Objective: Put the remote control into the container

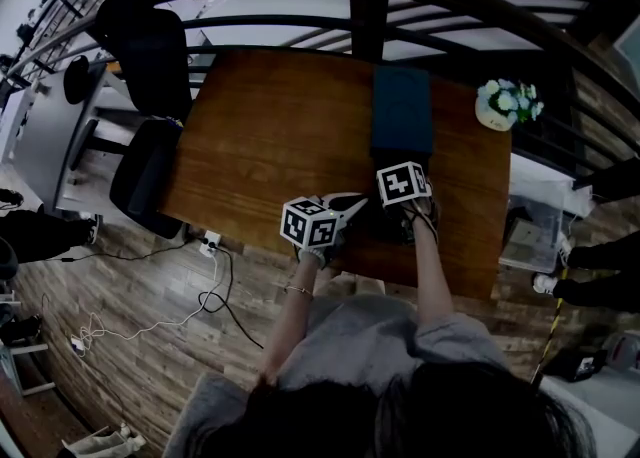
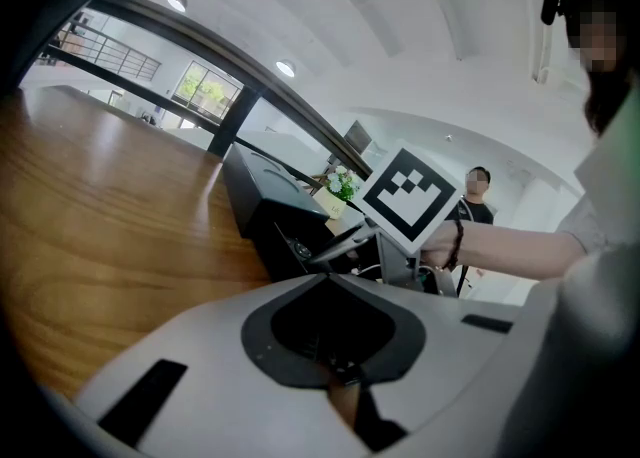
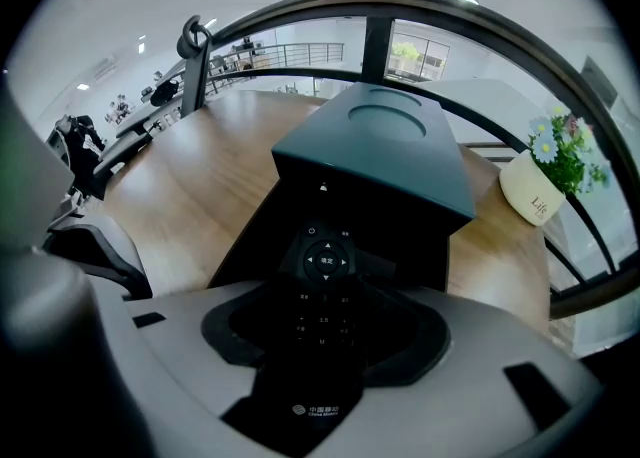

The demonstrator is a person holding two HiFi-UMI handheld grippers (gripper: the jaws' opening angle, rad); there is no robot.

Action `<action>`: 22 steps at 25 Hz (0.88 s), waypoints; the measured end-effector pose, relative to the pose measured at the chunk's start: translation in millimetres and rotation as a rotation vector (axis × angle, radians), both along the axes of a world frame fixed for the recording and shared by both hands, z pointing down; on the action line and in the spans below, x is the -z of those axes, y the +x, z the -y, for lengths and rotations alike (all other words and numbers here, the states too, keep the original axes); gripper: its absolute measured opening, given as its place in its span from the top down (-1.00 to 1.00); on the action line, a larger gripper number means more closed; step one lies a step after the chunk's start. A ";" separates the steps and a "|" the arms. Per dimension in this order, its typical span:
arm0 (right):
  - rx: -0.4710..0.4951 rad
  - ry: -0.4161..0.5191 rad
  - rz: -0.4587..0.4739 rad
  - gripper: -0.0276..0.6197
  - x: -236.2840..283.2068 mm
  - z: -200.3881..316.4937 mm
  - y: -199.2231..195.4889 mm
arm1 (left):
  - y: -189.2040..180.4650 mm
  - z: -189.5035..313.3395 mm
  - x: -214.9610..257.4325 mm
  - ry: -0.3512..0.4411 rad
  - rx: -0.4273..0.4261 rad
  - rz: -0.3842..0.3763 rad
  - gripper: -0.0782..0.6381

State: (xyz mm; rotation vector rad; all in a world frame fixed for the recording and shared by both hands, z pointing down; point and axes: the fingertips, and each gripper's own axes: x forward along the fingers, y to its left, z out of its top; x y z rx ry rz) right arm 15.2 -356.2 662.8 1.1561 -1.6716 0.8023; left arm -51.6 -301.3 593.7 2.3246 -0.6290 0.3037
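Gripping the remote control (image 3: 322, 264) in my right tool (image 3: 325, 341), left tool (image 2: 335, 351) closed and empty, I could jam it against the container's (image 3: 385, 151) near wall.

Flower pot (image 1: 507, 104) (white) on table (image 1: 270, 136)

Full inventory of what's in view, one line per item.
remote control: 1, black, between the right gripper's jaws, pointing at the container
container: 1, dark teal, on the table just beyond the remote
flower pot: 1, cream with white flowers, table's far right corner
table: 1, brown wood
office chair: 1, black, left of the table
cables: several, black and white, on the floor at the left
railing: 1, dark, beyond the table
bystander: 1, dark top, background of the left gripper view
left gripper: 1, grey, jaws together, empty
right gripper: 1, grey, clamped on the remote
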 end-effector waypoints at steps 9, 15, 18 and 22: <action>-0.014 0.040 0.020 0.27 11.6 -2.7 11.1 | 3.2 1.0 10.0 0.035 -0.011 -0.003 0.77; 0.079 0.161 0.080 0.28 35.3 -14.7 6.3 | 6.7 -0.3 17.1 0.053 -0.025 -0.007 0.77; 0.089 0.249 0.200 0.30 50.9 -13.0 -3.1 | 7.6 -1.4 21.6 0.066 -0.030 -0.009 0.77; 0.079 0.299 0.250 0.54 57.3 -19.6 0.1 | 9.5 -4.7 25.0 0.077 -0.037 -0.009 0.77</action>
